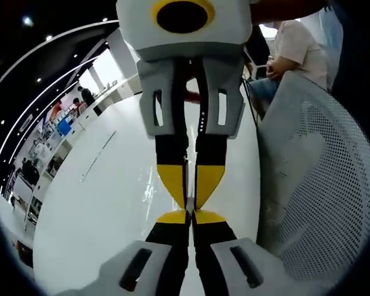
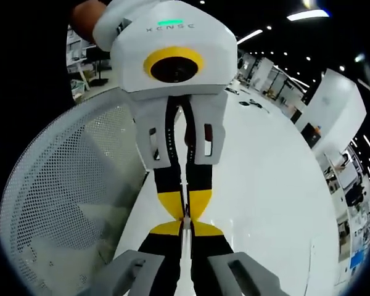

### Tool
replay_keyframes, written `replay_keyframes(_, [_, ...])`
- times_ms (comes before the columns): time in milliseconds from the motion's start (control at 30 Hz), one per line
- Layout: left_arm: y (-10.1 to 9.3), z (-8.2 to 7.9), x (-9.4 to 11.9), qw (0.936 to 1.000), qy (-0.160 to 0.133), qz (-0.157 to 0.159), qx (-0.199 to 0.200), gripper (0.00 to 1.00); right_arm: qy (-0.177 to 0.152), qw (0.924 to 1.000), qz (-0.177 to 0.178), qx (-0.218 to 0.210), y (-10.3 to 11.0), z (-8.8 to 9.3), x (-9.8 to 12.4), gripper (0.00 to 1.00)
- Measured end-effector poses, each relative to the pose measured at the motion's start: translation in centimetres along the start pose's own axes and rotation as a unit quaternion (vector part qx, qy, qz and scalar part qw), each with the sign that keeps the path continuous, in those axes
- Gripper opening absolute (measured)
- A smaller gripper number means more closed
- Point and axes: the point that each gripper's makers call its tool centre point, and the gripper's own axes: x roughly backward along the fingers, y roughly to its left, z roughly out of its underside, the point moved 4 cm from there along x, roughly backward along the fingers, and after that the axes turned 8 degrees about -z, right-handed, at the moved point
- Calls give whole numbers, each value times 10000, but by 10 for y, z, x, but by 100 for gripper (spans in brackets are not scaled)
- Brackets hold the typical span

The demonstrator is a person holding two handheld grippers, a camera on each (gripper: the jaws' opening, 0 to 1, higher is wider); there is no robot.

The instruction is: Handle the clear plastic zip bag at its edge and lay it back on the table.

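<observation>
My two grippers meet tip to tip over the white table point(image 1: 98, 203). In the left gripper view my left gripper point(image 1: 190, 218) rises from the bottom, shut, and my right gripper point(image 1: 190, 202) comes down from the top, also shut. The clear zip bag point(image 2: 185, 243) shows only edge-on, as a thin pale sliver pinched between the yellow-tipped jaws. In the right gripper view my right gripper point(image 2: 186, 228) points up at the left gripper point(image 2: 186, 211), and the sliver of bag point(image 1: 186, 185) runs between them. Most of the bag is hidden behind the fingers.
A white perforated chair back point(image 1: 320, 185) point(image 2: 68, 197) stands close beside the table point(image 2: 265, 185). A seated person point(image 1: 296, 49) is beyond it. A hand point(image 2: 86, 18) holds the left gripper. Desks and shelves line the far side of the room.
</observation>
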Motion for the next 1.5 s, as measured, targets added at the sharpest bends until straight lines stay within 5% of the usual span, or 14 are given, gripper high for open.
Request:
replay_keyframes(600, [2, 2, 4, 10000, -56, 33, 53, 0, 152, 9998, 54, -144, -3, 6, -4, 0])
replay_keyframes(733, [2, 1, 4, 9982, 27, 46, 594, 0, 120, 9997, 30, -213, -2, 6, -2, 0])
replay_keyframes(1200, [2, 5, 3, 9979, 248, 30, 604, 0, 495, 9982, 7, -335, -1, 23, -4, 0])
replay_keyframes(1500, [2, 3, 1, 9984, 165, 101, 536, 0, 378, 9992, 91, -95, 2, 12, 4, 0])
